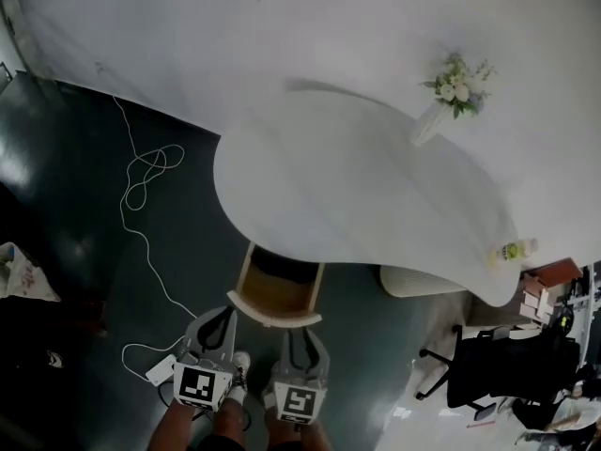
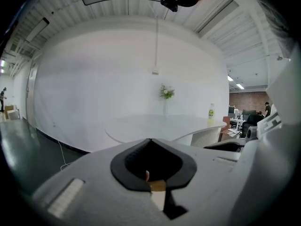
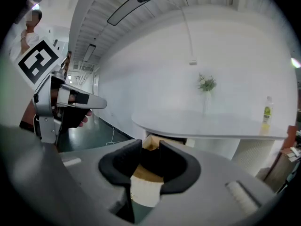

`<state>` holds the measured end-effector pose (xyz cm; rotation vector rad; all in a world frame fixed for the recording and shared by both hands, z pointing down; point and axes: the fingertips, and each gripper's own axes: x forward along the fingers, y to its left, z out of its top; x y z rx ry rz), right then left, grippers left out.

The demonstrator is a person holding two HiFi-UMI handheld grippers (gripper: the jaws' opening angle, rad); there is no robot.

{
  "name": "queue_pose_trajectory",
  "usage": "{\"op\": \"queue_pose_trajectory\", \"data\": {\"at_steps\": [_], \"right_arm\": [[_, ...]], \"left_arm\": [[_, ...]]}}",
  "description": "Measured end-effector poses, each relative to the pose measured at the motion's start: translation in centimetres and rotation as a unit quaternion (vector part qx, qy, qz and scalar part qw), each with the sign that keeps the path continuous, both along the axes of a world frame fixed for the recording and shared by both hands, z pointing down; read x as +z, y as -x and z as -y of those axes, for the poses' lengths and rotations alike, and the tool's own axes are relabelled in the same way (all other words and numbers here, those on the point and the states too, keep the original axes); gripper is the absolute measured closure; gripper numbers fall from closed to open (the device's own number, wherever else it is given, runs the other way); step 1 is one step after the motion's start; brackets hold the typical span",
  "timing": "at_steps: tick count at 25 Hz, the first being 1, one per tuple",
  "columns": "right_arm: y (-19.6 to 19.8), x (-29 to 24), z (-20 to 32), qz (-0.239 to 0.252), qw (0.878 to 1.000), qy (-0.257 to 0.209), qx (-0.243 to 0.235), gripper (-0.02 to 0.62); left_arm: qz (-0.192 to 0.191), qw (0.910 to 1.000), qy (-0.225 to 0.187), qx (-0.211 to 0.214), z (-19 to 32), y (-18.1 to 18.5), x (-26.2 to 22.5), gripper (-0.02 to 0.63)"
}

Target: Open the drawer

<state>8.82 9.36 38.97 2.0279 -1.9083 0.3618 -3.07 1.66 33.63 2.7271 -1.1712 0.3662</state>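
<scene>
Under tabletop [image 1: 357,195], drawer [image 1: 274,297] partly hidden

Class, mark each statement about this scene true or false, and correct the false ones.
1. The drawer under the table is pulled out. True.
2. A vase of flowers stands on the table. True.
3. The bottle touches the vase. False: it sits apart from it, near the table's edge.
4. The right tool clamps the drawer's front. False: its jaws stand apart and hold nothing.
5. No cable lies on the floor. False: a white cable trails over it.
</scene>
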Motion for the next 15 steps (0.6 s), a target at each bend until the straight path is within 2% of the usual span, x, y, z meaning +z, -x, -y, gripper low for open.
{"op": "queue_pose_trajectory", "data": {"at_steps": [5, 15], "right_arm": [[-2.3, -6.1, 1.1, 0.009, 0.999, -0.046, 0.003, 0.476], [-6.4, -17.9, 0.7, 0.018, 0.995, -0.098, 0.017, 0.476]], "left_arm": [[-0.005, 0.9998, -0.015, 0.014, -0.1, -1.2, -5.4, 0.595], [-0.031, 0.9971, -0.061, 0.035, -0.4, -2.8, -16.1, 0.595]]}}
